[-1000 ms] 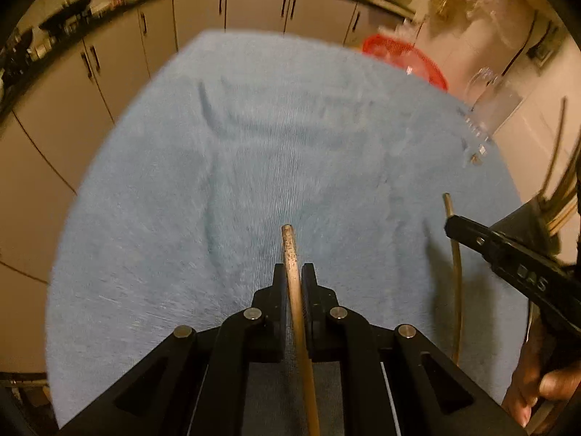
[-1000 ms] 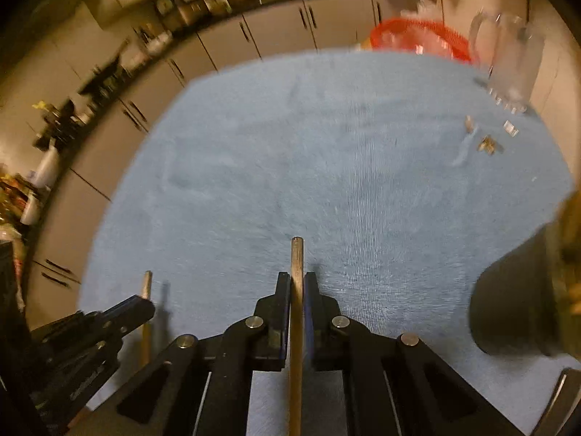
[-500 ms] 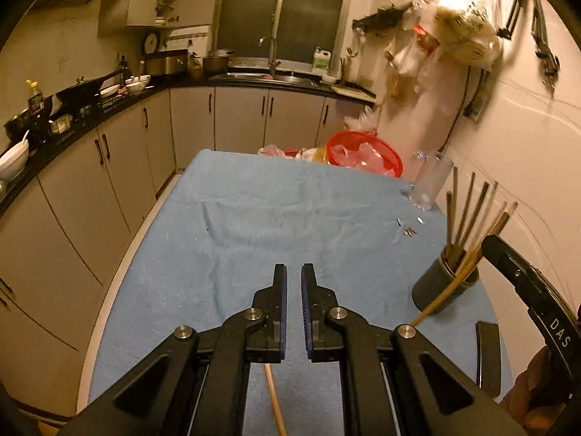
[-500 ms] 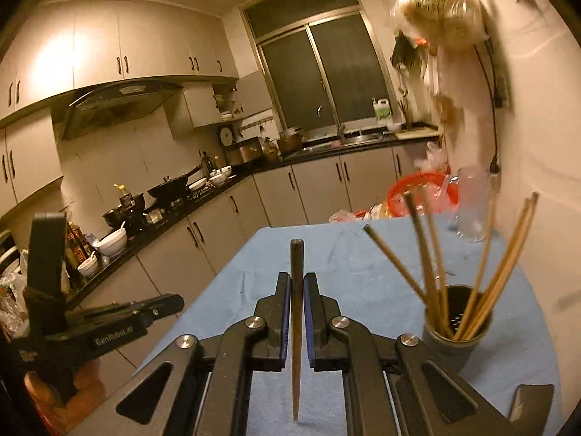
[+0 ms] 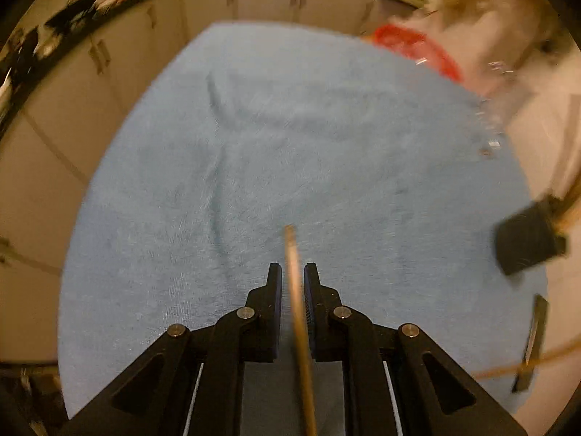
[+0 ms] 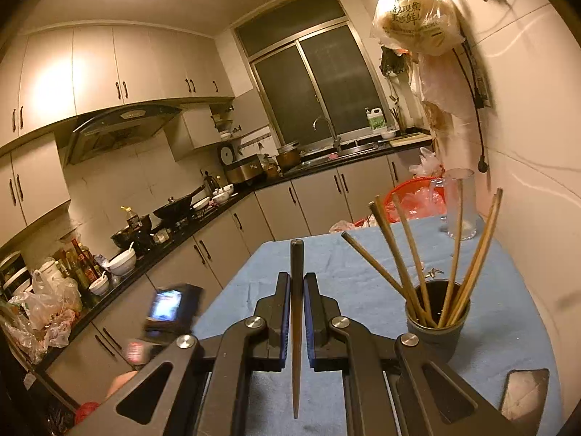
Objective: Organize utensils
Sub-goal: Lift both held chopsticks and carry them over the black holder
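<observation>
My left gripper [image 5: 292, 272] is shut on a light wooden chopstick [image 5: 296, 283] that sticks out ahead over the blue cloth [image 5: 290, 138]. The view is blurred. The dark utensil cup [image 5: 526, 243] is at the right edge. My right gripper [image 6: 297, 283] is shut on a dark chopstick [image 6: 296, 309], held upright above the table. The dark cup [image 6: 437, 321] with several wooden chopsticks [image 6: 403, 254] in it stands right of the right gripper. The left gripper's body [image 6: 170, 309] shows blurred at the left.
A phone [image 6: 523, 399] lies on the cloth near the cup; it also shows in the left wrist view [image 5: 533, 341]. A clear glass [image 6: 459, 203] and a red basin [image 6: 414, 200] stand at the far end. Small metal bits [image 6: 434, 272] lie on the cloth. Wall at the right.
The left gripper has tipped down toward the cloth, and its chopstick now sticks out ahead of the fingers. The right gripper stays raised, with the cup now a little closer.
</observation>
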`<state>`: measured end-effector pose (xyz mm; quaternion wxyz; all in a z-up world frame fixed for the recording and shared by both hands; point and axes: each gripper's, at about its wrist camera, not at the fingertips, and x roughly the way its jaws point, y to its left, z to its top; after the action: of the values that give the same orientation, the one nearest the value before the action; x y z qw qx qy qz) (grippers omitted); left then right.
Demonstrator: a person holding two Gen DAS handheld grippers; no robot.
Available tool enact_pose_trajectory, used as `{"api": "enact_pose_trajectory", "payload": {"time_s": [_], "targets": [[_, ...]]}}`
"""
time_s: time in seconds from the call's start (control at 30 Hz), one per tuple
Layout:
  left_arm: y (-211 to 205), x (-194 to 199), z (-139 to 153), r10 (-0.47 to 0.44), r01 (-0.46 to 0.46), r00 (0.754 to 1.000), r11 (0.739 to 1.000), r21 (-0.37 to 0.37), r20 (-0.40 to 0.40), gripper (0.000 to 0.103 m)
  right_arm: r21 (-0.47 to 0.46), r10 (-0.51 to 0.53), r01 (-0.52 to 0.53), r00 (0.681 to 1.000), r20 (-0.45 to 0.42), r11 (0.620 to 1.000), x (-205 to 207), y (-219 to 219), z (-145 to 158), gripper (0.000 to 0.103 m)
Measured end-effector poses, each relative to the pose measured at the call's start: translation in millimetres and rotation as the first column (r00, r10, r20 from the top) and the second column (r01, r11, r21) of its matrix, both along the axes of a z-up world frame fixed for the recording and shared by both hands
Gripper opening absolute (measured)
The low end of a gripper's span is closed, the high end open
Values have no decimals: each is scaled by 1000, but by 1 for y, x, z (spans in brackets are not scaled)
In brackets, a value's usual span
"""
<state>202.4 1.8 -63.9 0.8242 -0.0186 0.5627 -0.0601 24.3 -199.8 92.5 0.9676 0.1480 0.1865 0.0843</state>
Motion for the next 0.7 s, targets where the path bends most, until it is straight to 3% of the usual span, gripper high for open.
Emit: {"api": "enact_pose_trajectory", "payload": {"time_s": [0.13, 0.23, 0.33, 0.4, 0.6, 0.7], "targets": [[-8, 15, -19, -13, 13, 1000, 1000, 13, -29, 13, 11, -10, 10, 1000, 9, 1000, -7, -6, 3, 7], [-14, 16, -19, -23, 23, 1000, 998, 52, 1, 9, 19, -17, 17, 1000, 11, 1000, -9, -11, 3, 7], [-15, 14, -18, -25, 25, 1000, 999, 41, 0, 7, 27, -21, 20, 1000, 11, 999, -11, -13, 4, 7], [-11, 10, -16, -31, 31, 1000, 1000, -6, 1, 7, 27, -25, 24, 1000, 13, 999, -14, -14, 5, 7], [-5, -29, 38, -61, 73, 987, 994, -80, 146, 7, 32, -54, 53, 998, 32, 998, -21, -20, 10, 7], [-10, -49, 73, -73, 99, 968, 990, -98, 241, 7, 35, -72, 70, 996, 47, 997, -24, -26, 15, 7]]}}
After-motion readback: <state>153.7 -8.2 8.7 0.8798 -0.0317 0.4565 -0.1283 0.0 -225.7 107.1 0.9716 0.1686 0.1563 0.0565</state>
